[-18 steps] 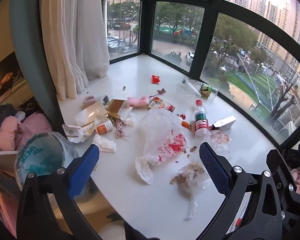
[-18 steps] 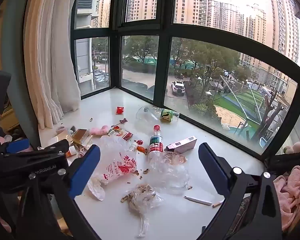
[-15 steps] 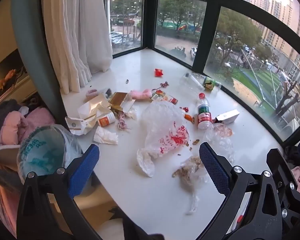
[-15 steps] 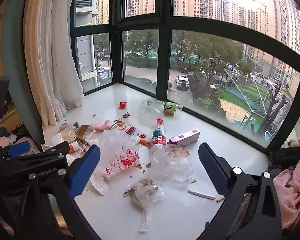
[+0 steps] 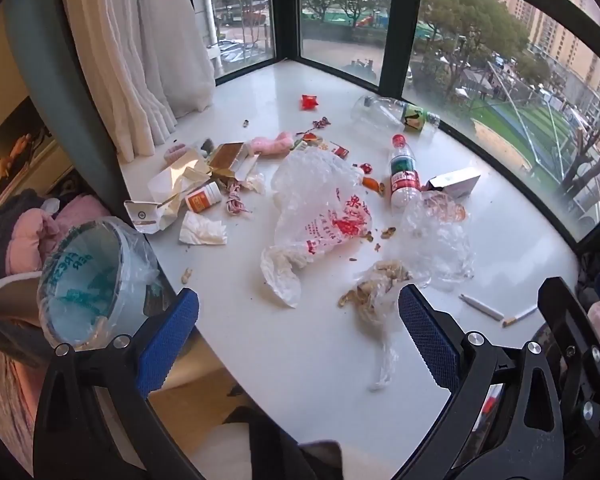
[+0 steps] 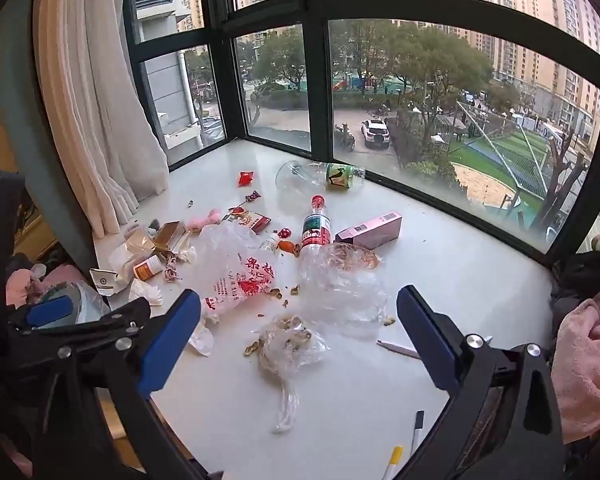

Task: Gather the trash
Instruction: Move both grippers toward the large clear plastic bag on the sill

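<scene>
Trash lies scattered: crumpled plastic bags, bottles, boxes, peanut shells.

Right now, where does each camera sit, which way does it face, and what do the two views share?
Left wrist: rides the left gripper, looking down across the white sill at the litter and lined bin; its open blue fingers frame the bottom.
Right wrist: rides the right gripper, aimed more level toward the window; its open fingers show, with the left gripper at lower left.
Shared: the upright bottle, printed bag and peanut-shell bag.
</scene>
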Motion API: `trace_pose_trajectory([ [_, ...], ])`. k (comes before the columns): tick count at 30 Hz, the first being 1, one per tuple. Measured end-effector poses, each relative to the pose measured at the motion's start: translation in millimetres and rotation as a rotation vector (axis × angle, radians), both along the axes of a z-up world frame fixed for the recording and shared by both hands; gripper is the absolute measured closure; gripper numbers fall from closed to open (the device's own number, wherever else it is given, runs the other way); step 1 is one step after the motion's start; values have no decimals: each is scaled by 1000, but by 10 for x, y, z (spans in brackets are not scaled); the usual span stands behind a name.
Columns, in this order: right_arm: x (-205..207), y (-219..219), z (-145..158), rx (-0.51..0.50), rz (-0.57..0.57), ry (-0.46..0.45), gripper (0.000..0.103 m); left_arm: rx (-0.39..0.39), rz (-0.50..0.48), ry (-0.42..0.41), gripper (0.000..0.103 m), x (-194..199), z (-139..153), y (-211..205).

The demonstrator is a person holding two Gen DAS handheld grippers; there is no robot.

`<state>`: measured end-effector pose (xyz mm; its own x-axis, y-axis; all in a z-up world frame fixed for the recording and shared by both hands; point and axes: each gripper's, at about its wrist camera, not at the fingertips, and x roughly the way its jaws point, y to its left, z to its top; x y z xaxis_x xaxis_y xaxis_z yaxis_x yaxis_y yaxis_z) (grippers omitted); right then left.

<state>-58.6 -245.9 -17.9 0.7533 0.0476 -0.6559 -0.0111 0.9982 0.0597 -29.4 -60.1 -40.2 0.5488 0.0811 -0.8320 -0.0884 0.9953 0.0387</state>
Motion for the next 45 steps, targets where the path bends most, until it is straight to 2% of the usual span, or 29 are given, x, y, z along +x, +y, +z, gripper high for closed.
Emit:
trace_pose_trajectory([
  [4, 69, 25, -126, 50, 1, 28, 7, 33, 17, 29, 6, 61, -48, 24],
  [7, 113, 80, -191, 82, 17, 79, 7, 21, 28, 70, 6, 101, -137, 85],
  [9, 123, 134, -214, 89, 30, 88, 7, 5, 35, 113, 6, 108, -131, 166],
  [11, 149, 177, -236, 94, 36, 96, 7, 19, 43, 132, 6, 148, -161, 199],
  [17, 361, 209, -326, 97, 10, 136, 7, -4, 21, 189, 6, 382, -300, 230],
  [22, 664, 191, -335, 80, -69, 152, 7, -13, -51, 182, 6, 851, -376, 153],
  [24, 877, 213, -346, 88, -90, 182, 7, -34, -56, 180, 6, 1073, -401, 178],
  [27, 1227, 314, -383, 48, -99, 199, 7, -33, -53, 158, 6, 1427, -470, 244],
  [31, 1611, 452, -477, 52, -118, 261, 7, -74, -92, 189, 6, 1829, -642, 359],
  [33, 1689, 527, -539, 57, -139, 256, 7, -83, -105, 218, 6, 1981, -738, 456],
  [37, 1774, 637, -661, 91, -183, 246, 7, -61, -141, 289, 6, 2216, -935, 511],
  [41, 1962, 655, -757, 132, -204, 244, 7, -21, -191, 268, 6, 2427, -962, 510],
  [45, 2227, 739, -887, 150, -197, 288, 7, 23, -162, 274, 6, 2647, -1063, 620],
])
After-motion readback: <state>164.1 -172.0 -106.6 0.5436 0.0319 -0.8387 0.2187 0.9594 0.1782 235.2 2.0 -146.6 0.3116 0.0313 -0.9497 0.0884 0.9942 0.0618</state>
